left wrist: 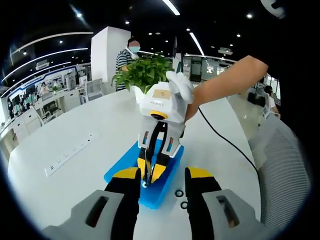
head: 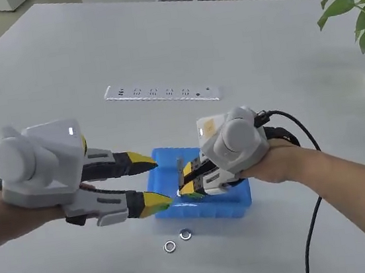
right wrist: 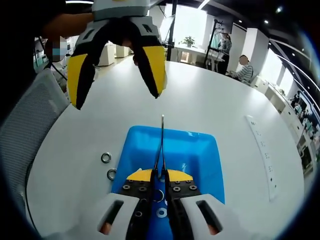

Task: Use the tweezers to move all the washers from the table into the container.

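A blue container (head: 233,200) sits on the white table, and two washers (head: 170,246) (head: 186,234) lie on the table just in front of it. My right gripper (head: 186,180) hangs over the container, shut on thin metal tweezers (right wrist: 162,145) that point forward over the blue floor. In the right gripper view a washer (right wrist: 161,212) lies inside the container (right wrist: 200,155), and the two loose washers (right wrist: 106,157) are to the left of it. My left gripper (head: 153,181) is open at the container's left edge, facing the right one, with nothing between its fingers. Whether the tweezer tips hold anything is too small to tell.
A white power strip (head: 162,93) lies farther back on the table. A potted plant (head: 360,8) stands at the far right. A black cable (head: 313,220) trails from the right gripper across the table. Behind the plant (left wrist: 145,72) stands a person.
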Tool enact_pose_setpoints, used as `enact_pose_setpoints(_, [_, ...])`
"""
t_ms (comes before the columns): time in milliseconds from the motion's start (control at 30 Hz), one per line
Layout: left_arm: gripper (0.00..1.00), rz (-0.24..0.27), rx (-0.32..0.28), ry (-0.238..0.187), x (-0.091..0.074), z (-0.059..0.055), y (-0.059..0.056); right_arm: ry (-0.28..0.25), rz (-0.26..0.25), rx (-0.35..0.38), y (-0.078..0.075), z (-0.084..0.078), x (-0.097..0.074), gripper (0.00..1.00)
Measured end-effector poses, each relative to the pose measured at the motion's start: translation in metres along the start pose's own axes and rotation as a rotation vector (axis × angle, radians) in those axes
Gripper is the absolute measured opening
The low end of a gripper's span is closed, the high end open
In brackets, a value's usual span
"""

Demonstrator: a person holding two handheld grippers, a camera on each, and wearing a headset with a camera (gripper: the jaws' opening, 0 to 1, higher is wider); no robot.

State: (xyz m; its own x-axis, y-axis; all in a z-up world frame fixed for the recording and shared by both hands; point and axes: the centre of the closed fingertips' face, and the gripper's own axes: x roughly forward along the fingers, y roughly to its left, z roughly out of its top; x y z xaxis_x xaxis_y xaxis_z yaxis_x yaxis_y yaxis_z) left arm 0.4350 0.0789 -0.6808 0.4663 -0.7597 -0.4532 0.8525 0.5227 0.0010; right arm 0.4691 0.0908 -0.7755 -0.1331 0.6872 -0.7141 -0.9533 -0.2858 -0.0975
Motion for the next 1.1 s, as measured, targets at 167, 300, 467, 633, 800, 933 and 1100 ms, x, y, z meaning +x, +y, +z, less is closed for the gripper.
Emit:
enact_pose_setpoints(167, [0.29, -0.010, 0.031, 0.004, 0.008, 0.003, 0.006, 0.003, 0.002, -0.008, 0.000, 0.000, 0.000, 0.09])
enact_pose_setpoints(300, [0.24, -0.014, 0.053, 0.011, 0.016, 0.004, 0.011, 0.008, 0.003, -0.018, 0.000, -0.001, 0.000, 0.09])
enact_pose_setpoints(467, [0.17, -0.015, 0.073, 0.020, 0.024, 0.005, 0.016, 0.010, 0.003, -0.023, 0.000, -0.001, 0.000, 0.09])
enact_pose_setpoints(633, [0.13, -0.021, 0.090, 0.024, 0.030, 0.006, 0.018, 0.012, 0.003, -0.029, 0.001, 0.000, 0.001, 0.09])
enact_pose_setpoints(800, [0.08, -0.027, 0.102, 0.029, 0.034, 0.005, 0.018, 0.015, 0.003, -0.038, 0.001, 0.000, 0.001, 0.09])
enact_pose_setpoints(933, [0.06, -0.031, 0.107, 0.030, 0.034, 0.004, 0.020, 0.014, 0.004, -0.039, 0.001, 0.000, 0.001, 0.09])
enact_pose_setpoints(1100, [0.05, -0.030, 0.118, 0.032, 0.034, 0.003, 0.022, 0.020, 0.004, -0.041, 0.001, 0.000, 0.001, 0.10])
